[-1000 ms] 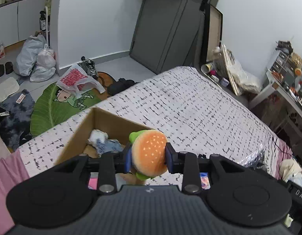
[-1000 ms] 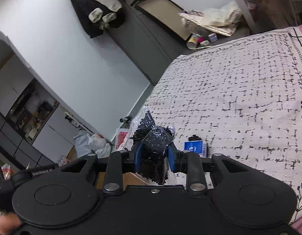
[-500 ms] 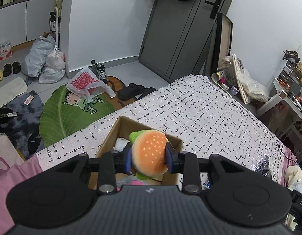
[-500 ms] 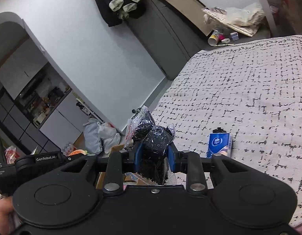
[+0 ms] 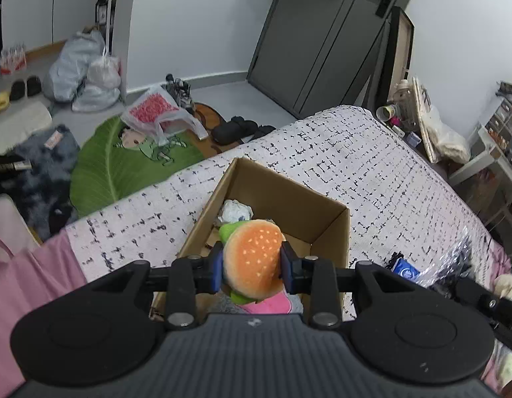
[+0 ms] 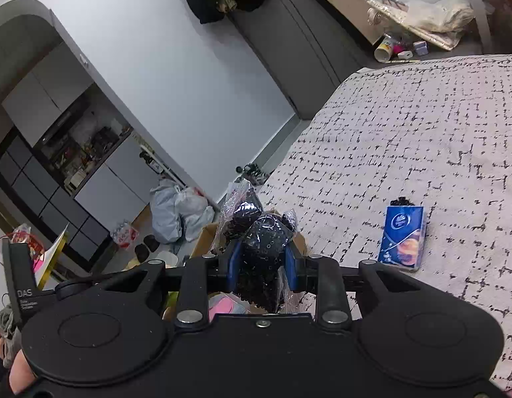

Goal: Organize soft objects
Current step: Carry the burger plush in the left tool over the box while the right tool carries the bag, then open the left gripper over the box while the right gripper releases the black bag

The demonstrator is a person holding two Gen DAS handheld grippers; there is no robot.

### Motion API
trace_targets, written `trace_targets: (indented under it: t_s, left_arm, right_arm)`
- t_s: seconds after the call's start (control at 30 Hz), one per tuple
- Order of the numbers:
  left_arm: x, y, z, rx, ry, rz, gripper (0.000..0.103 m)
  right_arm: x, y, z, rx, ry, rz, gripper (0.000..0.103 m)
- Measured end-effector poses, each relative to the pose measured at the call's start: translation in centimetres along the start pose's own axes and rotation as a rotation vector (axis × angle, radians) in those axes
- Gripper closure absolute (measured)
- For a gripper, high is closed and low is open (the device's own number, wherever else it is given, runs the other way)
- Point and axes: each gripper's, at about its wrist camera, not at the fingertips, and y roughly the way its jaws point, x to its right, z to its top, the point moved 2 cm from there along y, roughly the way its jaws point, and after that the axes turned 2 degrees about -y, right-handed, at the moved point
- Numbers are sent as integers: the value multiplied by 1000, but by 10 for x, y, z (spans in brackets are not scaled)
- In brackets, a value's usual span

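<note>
Currently left gripper [image 5: 252,267] pinches burger plush [image 5: 252,262] over cardboard box [image 5: 332,229] on bed [image 5: 372,172]; right gripper [image 6: 261,267] pinches black bag [image 6: 260,252]; blue packet [image 6: 402,233] lies just beside.

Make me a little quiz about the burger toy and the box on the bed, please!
1. True or false: the left gripper is squeezing the plush hamburger.
2. What does the right gripper hold? A) a slipper B) a clear bag of black stuff C) a cup
3. Fill in: the blue packet lies on the ____ , outside the cardboard box.

Key:
1. True; it sits pinched between both pads, above the open box.
2. B
3. Bed, on its black-and-white cover.
</note>
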Motion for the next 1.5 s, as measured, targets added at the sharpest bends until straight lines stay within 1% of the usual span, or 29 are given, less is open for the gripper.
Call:
trace_targets:
  t_s: [0.07,0.13,0.27,0.4,0.5,0.73,0.8,0.83,0.87,0.9,0.93,1.1,1.27,1.37,1.43,1.5]
  left_arm:
    - [-4,3,1,9,-13,5,70]
    - [-5,8,1,0,-24,4,70]
    - [-2,16,-3,0,-4,13,68]
    - [-14,25,0,-35,-79,16,67]
    - [-22,28,1,-45,-121,21,65]
    - [-25,32,0,-51,-111,16,60]
    - [-27,33,0,-50,-122,14,60]
    - [-29,33,0,-51,-127,11,59]
    - [-30,33,0,-52,-131,9,59]
    - [-31,33,0,-54,-134,0,59]
    - [-31,33,0,-56,-133,-4,58]
    - [-28,30,-1,-51,-116,-2,54]
    - [-22,22,-1,-23,-94,-6,51]
    - [-18,18,-2,-9,-71,-5,51]
    - [-14,16,-2,-2,-53,0,51]
    - [-12,15,-2,0,-39,7,51]
  right_arm:
    - [-4,4,-2,-8,-6,4,75]
    - [-6,10,-3,-15,-14,9,75]
    - [-14,22,-7,-37,-24,18,75]
    - [-21,36,-10,-52,-39,25,75]
    - [-27,44,-12,-57,-51,39,75]
    - [-34,64,-14,-57,-55,50,74]
    - [-36,68,-16,-58,-49,38,70]
    - [-35,70,-17,-59,-42,32,66]
    - [-35,71,-18,-63,-34,23,60]
    - [-34,71,-18,-62,-27,12,51]
    - [-33,71,-18,-60,-25,3,46]
    - [-34,62,-17,-50,-19,-11,39]
    - [-33,55,-14,-48,-10,-28,35]
    - [-29,50,-10,-42,-1,-46,30]
    - [-28,44,-7,-35,-5,-61,25]
    - [-26,39,-4,-36,-11,-69,22]
